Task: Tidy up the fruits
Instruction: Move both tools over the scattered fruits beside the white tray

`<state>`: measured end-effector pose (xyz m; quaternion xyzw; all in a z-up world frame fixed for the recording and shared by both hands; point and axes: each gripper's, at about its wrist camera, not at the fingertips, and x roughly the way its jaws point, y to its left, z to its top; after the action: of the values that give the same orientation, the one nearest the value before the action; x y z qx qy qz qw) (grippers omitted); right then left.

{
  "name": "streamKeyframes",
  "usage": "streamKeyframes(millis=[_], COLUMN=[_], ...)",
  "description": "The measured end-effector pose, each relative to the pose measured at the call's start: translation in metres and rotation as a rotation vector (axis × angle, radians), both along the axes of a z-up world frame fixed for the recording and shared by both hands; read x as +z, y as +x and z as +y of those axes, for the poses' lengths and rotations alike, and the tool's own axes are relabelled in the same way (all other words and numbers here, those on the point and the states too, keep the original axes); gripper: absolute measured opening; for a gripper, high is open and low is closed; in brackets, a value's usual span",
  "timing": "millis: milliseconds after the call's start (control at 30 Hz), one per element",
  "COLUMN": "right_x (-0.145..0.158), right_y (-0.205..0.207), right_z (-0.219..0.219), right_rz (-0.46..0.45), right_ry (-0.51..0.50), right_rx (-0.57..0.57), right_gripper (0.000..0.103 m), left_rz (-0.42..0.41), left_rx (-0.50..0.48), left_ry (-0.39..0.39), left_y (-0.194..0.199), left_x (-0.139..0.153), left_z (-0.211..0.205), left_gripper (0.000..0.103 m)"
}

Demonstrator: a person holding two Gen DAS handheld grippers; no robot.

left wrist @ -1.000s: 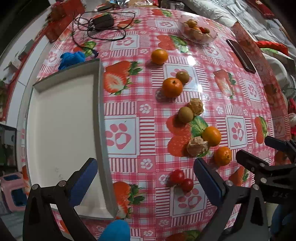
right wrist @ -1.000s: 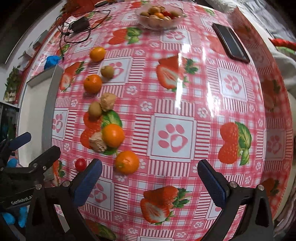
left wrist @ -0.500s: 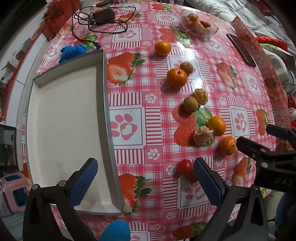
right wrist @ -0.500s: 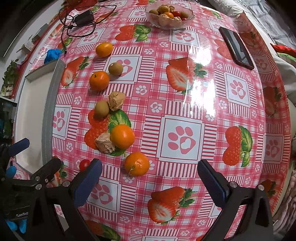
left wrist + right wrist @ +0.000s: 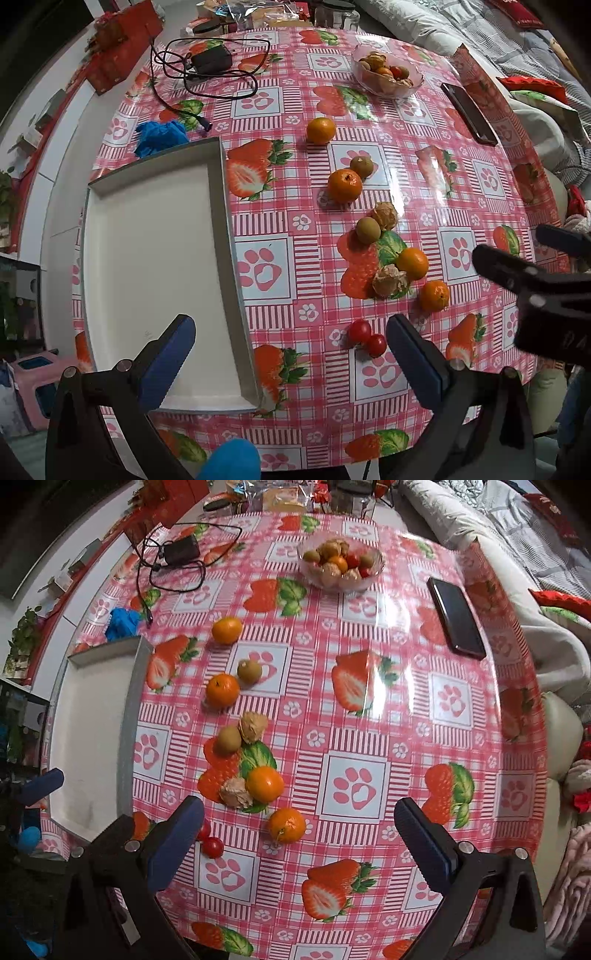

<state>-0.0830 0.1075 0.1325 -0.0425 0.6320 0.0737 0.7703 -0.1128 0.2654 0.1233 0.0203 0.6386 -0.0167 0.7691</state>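
Loose fruit lies on the pink strawberry tablecloth: several oranges, the nearest [image 5: 434, 295] [image 5: 287, 824], two kiwis [image 5: 368, 230] [image 5: 228, 739], two walnuts [image 5: 389, 281] [image 5: 236, 792] and two cherry tomatoes [image 5: 366, 338] [image 5: 212, 846]. An empty white tray [image 5: 221, 221] [image 5: 127, 716] sits left of them. My left gripper [image 5: 291, 354] is open and empty above the tray's near right corner. My right gripper [image 5: 299, 838] is open and empty above the nearest orange.
A glass bowl [image 5: 413, 86] [image 5: 376, 570] of fruit stands at the back. A black phone [image 5: 469, 112] [image 5: 456, 616] lies at the right. A charger with cable [image 5: 210, 61] [image 5: 181, 552] and a blue cloth [image 5: 160, 133] [image 5: 122, 622] lie at the back left.
Both grippers have pulled back and risen, so more of the table and the far clutter shows. Both stay open. No fruit has moved.
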Motion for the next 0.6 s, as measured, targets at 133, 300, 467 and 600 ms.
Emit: streamKeyframes(millis=[133,300,467,600], right_x=[0.012,0.028,0.037,0.028], right_y=[0.002,0.001,-0.002,-0.007], right_z=[0.004,0.009,0.012,0.01], right_rz=[-0.008,-0.015,-0.014,0.022], right_ry=[-0.015,-0.02,-0.033,-0.024], right_rx=[-0.002,0.003,0.003,-0.002], right_gripper=[0.103,0.103,0.103,0.103], left_rz=[-0.003,-0.002,0.017,0.047], left_rx=[-0.005,-0.009,-0.026,-0.058], left_ry=[0.002,-0.002,-0.011,0.009], left_y=[-0.003,-0.008,-0.012,-0.014], left_x=[0.01,0.02,0.023,0.014], left_z=[0.004,0.008,0.007,0.003], left_gripper=[0.103,0.103,0.103,0.103])
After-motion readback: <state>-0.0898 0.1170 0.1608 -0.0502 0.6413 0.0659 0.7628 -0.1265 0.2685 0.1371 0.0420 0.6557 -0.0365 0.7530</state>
